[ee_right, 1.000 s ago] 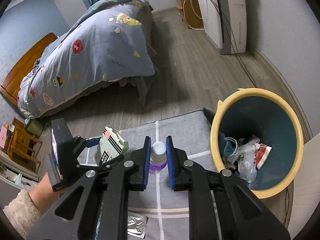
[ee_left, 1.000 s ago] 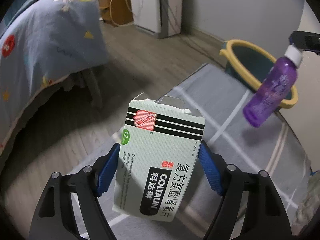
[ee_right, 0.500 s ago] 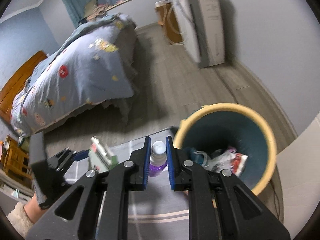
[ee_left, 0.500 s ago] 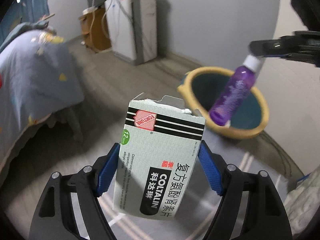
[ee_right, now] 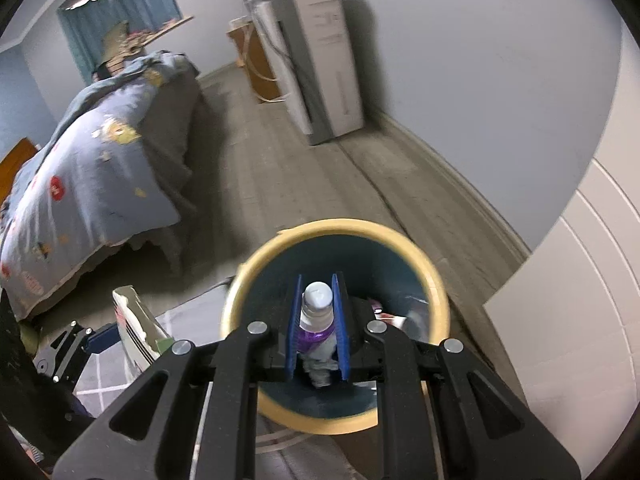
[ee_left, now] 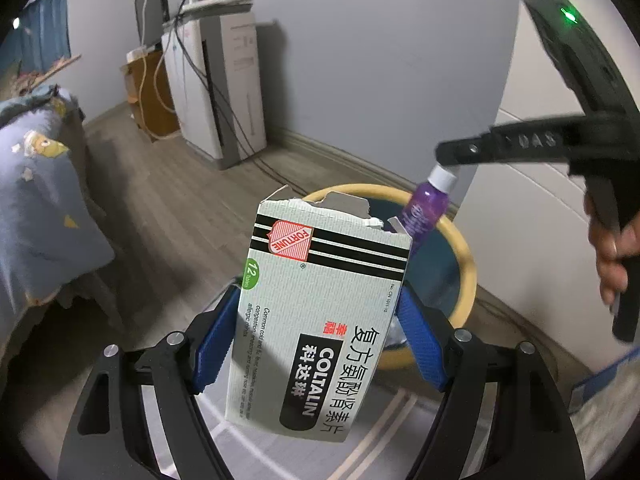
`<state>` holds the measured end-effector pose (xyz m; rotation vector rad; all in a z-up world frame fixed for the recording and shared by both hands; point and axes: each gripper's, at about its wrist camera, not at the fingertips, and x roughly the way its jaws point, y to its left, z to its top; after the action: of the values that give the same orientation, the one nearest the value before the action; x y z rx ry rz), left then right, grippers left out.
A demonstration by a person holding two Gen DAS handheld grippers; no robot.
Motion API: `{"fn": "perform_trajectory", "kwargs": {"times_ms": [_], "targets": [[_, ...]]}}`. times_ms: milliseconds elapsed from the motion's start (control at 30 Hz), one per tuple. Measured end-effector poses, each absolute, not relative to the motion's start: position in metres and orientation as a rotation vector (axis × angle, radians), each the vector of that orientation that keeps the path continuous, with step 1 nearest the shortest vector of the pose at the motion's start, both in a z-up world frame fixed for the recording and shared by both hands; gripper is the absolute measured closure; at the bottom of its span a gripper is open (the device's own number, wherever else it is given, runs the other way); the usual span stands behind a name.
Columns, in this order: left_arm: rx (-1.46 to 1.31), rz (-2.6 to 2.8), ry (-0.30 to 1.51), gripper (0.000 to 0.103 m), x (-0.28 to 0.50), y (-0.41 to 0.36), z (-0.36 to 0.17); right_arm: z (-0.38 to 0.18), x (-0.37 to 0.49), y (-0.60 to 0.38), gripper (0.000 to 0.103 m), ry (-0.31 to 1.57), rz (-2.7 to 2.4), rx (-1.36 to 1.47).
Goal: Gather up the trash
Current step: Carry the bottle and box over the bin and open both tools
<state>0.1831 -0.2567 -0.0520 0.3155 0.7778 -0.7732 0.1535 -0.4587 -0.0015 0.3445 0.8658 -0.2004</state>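
Note:
My left gripper (ee_left: 320,316) is shut on a torn-open white medicine box (ee_left: 320,320) marked COLTALIN, held upright just short of the bin. The bin (ee_left: 466,264) is dark teal with a yellow rim and stands on the floor. My right gripper (ee_right: 318,312) is shut on the neck of a small purple bottle (ee_right: 316,330) with a white cap, hanging straight above the bin's (ee_right: 438,292) open mouth. From the left wrist view the purple bottle (ee_left: 426,208) dangles over the rim, under the right gripper (ee_left: 460,156). The medicine box (ee_right: 136,324) shows at lower left in the right wrist view.
Some wrappers lie inside the bin (ee_right: 396,316). A bed with a patterned blue quilt (ee_right: 92,168) fills the left. A white appliance with cables (ee_left: 224,92) stands by the far wall. A grey striped rug (ee_left: 280,452) lies under both grippers. A hand (ee_left: 612,256) grips the right tool.
Both grippers swung from over the rug toward the bin. The purple bottle now hangs above the bin's mouth, and the box has come up close to the rim. Neither grip changed.

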Motion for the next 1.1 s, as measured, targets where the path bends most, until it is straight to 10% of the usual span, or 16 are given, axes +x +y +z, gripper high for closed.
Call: {"fn": "perform_trajectory", "kwargs": {"times_ms": [800, 1100], "targets": [[0.211, -0.616, 0.822, 0.024, 0.218, -0.309, -0.053, -0.032, 0.151, -0.494, 0.087, 0.933, -0.232, 0.395], [0.204, -0.56, 0.829, 0.011, 0.212, -0.29, -0.05, -0.023, 0.149, -0.496, 0.053, 0.904, -0.233, 0.407]]}}
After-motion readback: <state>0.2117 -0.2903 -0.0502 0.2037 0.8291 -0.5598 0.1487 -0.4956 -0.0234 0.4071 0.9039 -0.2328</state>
